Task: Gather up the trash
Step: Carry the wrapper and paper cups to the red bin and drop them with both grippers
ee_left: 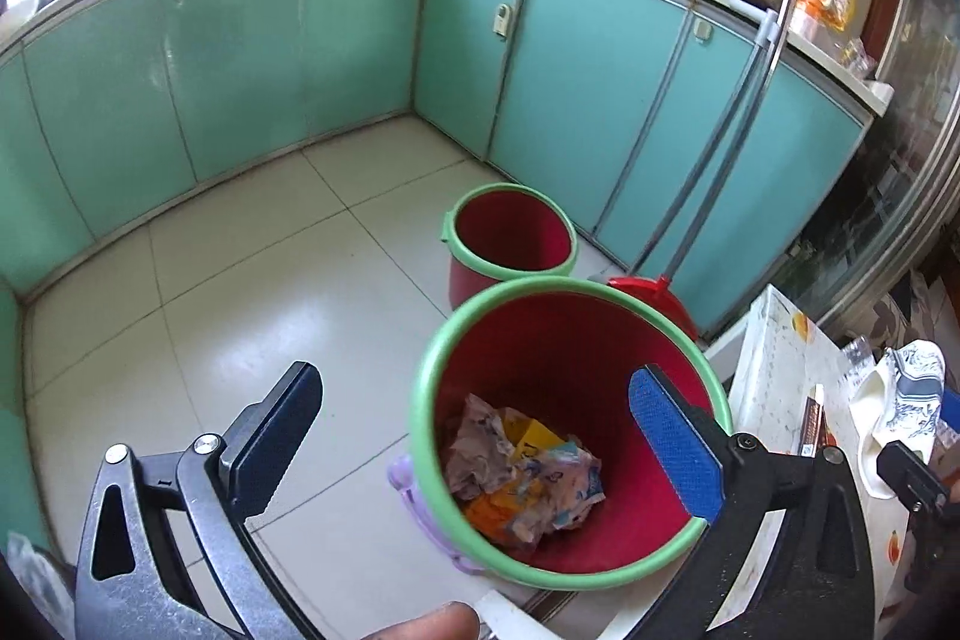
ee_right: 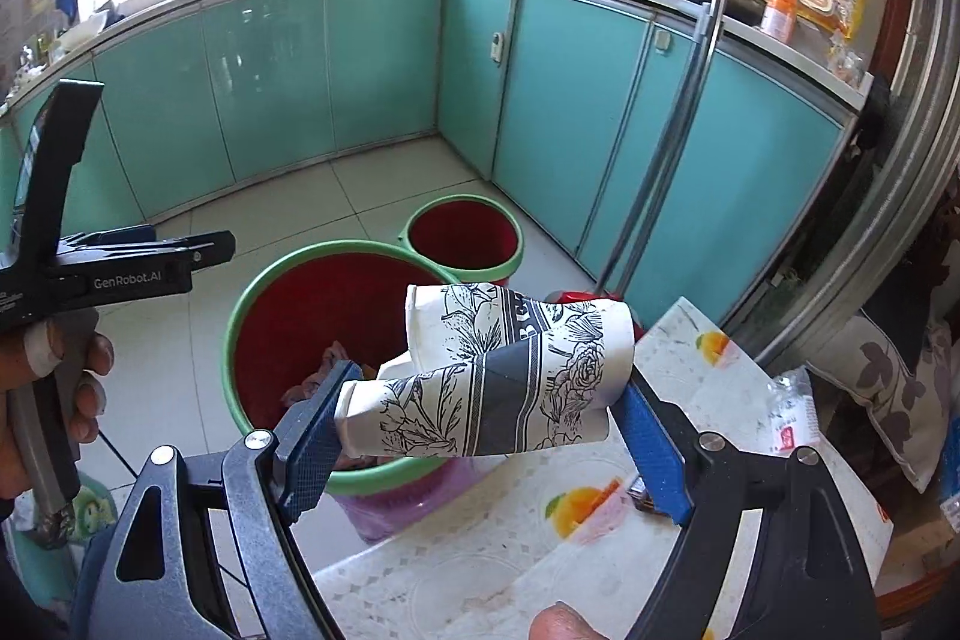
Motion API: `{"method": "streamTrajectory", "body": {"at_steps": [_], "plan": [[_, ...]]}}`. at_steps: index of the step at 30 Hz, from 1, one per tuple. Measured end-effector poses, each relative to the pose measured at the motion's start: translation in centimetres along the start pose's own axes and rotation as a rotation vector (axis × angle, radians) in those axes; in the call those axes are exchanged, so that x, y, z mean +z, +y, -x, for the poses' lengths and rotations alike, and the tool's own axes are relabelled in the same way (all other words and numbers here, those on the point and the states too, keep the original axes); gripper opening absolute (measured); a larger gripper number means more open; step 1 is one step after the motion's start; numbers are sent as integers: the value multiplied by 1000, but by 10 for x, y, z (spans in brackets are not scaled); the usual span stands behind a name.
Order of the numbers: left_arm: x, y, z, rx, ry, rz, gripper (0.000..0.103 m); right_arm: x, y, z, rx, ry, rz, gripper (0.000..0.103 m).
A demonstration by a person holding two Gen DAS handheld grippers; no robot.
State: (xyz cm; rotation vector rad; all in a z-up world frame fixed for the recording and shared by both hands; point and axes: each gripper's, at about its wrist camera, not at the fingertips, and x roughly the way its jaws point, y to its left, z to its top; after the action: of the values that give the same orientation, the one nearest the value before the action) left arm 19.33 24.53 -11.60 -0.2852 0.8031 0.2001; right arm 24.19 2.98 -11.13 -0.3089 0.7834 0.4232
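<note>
A red bin with a green rim [ee_left: 432, 340] stands close below me, with crumpled wrappers [ee_left: 522, 478] lying in its bottom. My left gripper [ee_left: 474, 376] hangs over this bin, open wide, with nothing between its fingers. My right gripper [ee_right: 489, 382] is shut on two crushed floral paper cups [ee_right: 510, 364], held sideways above the table edge beside the same bin [ee_right: 240, 316]. The cups [ee_left: 906, 388] also show at the right edge of the left wrist view. A person's hand [ee_right: 78, 370] grips the left gripper's handle.
A second red bin [ee_left: 510, 229] stands farther back on the tiled floor. A broom with a red-tipped handle [ee_right: 714, 10] and a red dustpan [ee_left: 654, 298] lean on the teal cabinets [ee_left: 240, 70]. A fruit-print table [ee_right: 540, 550] carries a plastic wrapper [ee_right: 792, 412]. Something purple [ee_left: 414, 484] sits under the near bin.
</note>
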Motion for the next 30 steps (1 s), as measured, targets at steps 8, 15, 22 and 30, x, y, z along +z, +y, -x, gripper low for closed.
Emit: {"method": "streamTrajectory", "body": {"at_steps": [8, 15, 22, 30], "plan": [[1, 68, 31, 91, -53, 95, 103, 25, 54, -54, 77, 17, 48, 83], [-11, 103, 45, 133, -61, 141, 103, 35, 90, -105, 91, 63, 88, 83], [-23, 125, 49, 159, -51, 173, 103, 24, 110, -141, 77, 118, 103, 83], [-29, 139, 53, 172, -48, 188, 103, 14, 113, -159, 43, 162, 121, 85]]}}
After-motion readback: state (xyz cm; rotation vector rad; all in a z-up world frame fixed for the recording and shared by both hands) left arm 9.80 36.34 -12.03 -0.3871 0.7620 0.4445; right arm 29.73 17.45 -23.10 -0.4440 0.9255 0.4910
